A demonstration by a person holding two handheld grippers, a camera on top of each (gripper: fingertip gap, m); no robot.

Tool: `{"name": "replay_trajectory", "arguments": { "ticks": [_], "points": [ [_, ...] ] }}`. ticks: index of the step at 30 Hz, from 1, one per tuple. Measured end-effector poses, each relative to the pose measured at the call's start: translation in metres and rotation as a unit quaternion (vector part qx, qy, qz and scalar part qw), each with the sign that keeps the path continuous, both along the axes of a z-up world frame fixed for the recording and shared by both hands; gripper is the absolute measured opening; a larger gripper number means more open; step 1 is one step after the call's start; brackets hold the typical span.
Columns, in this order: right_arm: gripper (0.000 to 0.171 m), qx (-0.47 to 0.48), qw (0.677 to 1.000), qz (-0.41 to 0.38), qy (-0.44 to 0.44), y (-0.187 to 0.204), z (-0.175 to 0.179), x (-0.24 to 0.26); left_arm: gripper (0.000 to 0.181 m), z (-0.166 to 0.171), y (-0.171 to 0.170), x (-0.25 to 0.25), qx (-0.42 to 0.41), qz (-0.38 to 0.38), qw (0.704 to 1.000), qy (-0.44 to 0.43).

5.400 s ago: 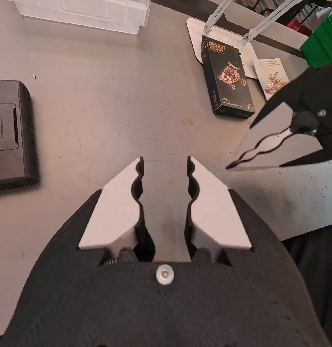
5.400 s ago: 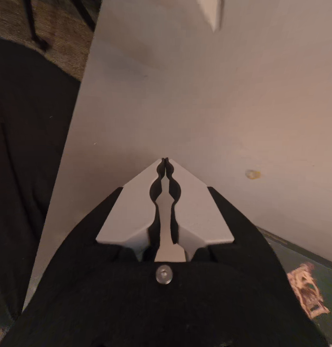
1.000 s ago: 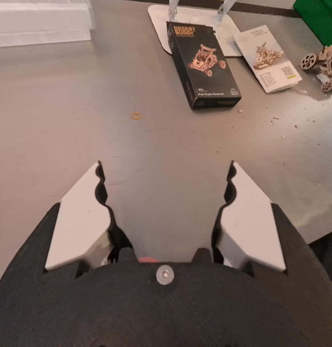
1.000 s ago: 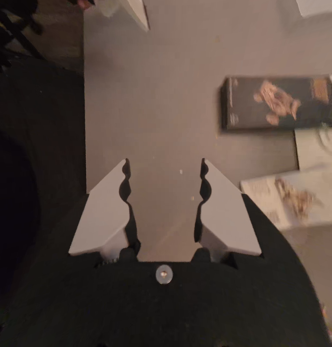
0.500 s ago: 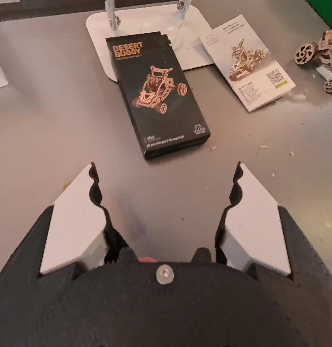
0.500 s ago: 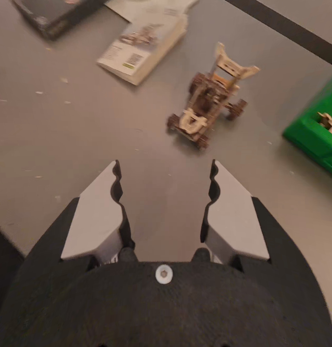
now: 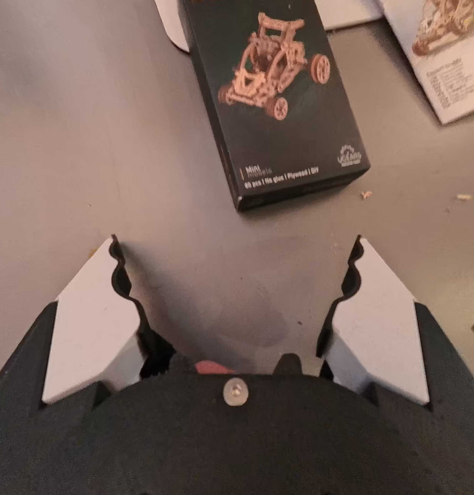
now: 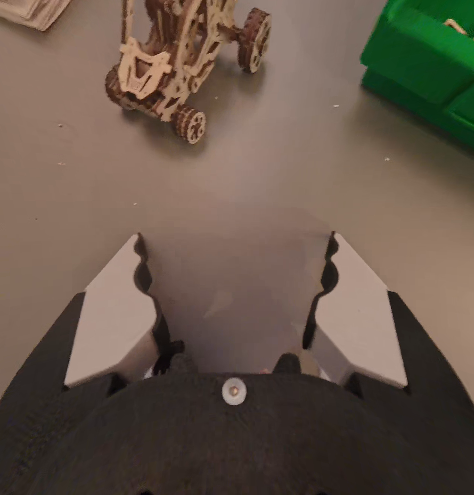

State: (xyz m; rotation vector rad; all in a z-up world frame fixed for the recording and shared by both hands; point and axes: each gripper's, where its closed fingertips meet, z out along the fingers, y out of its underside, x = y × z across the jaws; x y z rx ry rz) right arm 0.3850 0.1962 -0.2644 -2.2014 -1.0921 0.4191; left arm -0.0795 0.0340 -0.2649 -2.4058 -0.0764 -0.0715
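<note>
My left gripper (image 7: pixel 236 237) is wide open and empty, just above the grey table. A black box (image 7: pixel 278 107) with a picture of a wooden buggy lies flat right ahead of it, its near end a little beyond the fingertips. My right gripper (image 8: pixel 236 234) is wide open and empty too. A small wooden model buggy (image 8: pixel 177 61) stands on its wheels ahead of it, slightly left, some way beyond the fingertips.
A white booklet (image 7: pixel 450 53) lies right of the box, and its corner also shows in the right wrist view (image 8: pixel 29 13). A white stand base (image 7: pixel 174 29) sits behind the box. A green bin (image 8: pixel 428 61) stands right of the buggy. Wood crumbs dot the table (image 8: pixel 69 187).
Both grippers have opened wide since the earliest frames. The left one has moved forward toward the black box. The right one has swung round and closed in on the wooden buggy.
</note>
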Motion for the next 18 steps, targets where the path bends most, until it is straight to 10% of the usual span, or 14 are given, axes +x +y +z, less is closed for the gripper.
{"name": "replay_trajectory", "arguments": {
  "ticks": [18],
  "points": [
    [0.135,0.009,1.0,-0.005,0.011,-0.005,-0.001,0.0,0.145,-0.006,-0.008,-0.011,-0.004,0.042,0.998,0.037]
  ]
}}
